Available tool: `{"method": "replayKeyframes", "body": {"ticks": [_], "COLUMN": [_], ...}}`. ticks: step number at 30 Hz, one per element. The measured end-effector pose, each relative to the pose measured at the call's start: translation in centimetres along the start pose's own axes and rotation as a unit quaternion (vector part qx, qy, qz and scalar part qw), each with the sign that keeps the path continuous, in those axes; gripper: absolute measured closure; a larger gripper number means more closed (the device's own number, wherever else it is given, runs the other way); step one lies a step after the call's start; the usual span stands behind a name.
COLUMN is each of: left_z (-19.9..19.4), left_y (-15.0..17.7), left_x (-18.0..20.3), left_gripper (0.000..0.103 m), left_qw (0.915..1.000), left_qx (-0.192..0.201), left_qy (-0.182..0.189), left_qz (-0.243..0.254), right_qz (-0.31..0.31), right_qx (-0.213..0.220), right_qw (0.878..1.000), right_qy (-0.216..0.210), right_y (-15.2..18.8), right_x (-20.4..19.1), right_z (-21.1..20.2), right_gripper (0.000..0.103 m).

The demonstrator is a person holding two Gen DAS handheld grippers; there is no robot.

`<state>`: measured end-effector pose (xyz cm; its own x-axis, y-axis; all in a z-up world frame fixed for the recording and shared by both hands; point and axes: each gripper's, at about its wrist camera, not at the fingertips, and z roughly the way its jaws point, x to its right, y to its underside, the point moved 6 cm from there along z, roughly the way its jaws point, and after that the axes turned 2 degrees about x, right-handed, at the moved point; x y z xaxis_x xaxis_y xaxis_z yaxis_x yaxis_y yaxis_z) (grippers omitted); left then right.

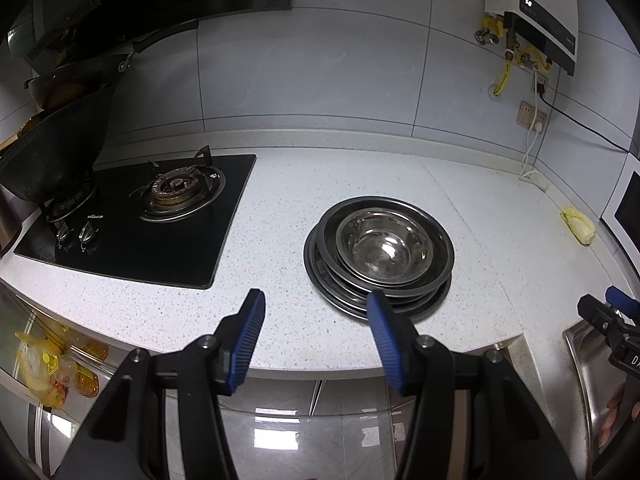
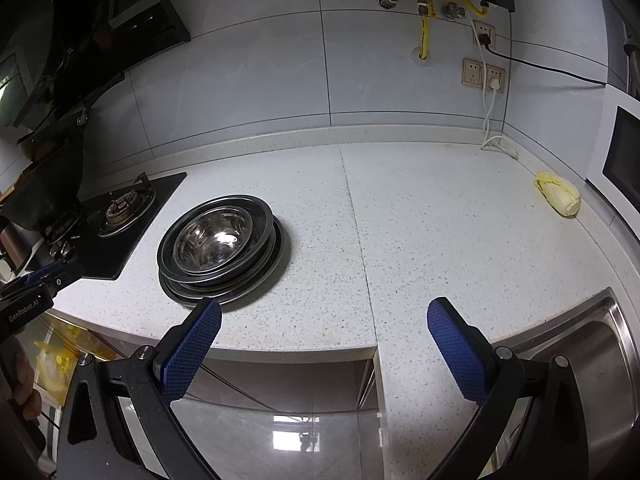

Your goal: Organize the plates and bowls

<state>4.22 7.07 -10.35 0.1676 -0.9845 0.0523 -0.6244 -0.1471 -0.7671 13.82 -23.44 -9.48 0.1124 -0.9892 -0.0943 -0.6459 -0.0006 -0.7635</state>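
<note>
Both grippers' fingers (image 1: 256,336) spread, empty; plate stack (image 1: 378,254) count unclear, near rim hidden.

1 bowl (image 1: 385,249), 1 plate stack (image 1: 378,280), 2 burners (image 1: 176,192), 1 sink (image 2: 600,344)

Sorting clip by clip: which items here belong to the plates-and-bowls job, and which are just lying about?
Job: stack of round steel plates topped by a shiny steel bowl; open left tongs; open right tongs.

Lying about: black gas hob, black wok, yellow cloth, steel sink.
</note>
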Motion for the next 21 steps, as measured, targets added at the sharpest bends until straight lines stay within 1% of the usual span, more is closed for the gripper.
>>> {"method": "replayKeyframes", "body": {"ticks": [14, 21], "left_z": [-0.25, -0.41], "left_y": [0.12, 0.37], "left_x": [-0.36, 0.03], "left_gripper": [0.052, 0.052], "left_qw": [1.0000, 1.0000], "left_qx": [0.000, 0.000], "left_qy": [-0.001, 0.002], "left_qz": [-0.006, -0.002], "right_qz": [-0.003, -0.001], "right_qx": [-0.002, 0.004], "right_qw": [1.000, 1.000], "right_qy": [-0.003, 0.000], "right_y": [0.22, 0.23], "right_x": [-0.25, -0.23], "right_z": [0.18, -0.30], "right_gripper": [0.002, 0.002]}}
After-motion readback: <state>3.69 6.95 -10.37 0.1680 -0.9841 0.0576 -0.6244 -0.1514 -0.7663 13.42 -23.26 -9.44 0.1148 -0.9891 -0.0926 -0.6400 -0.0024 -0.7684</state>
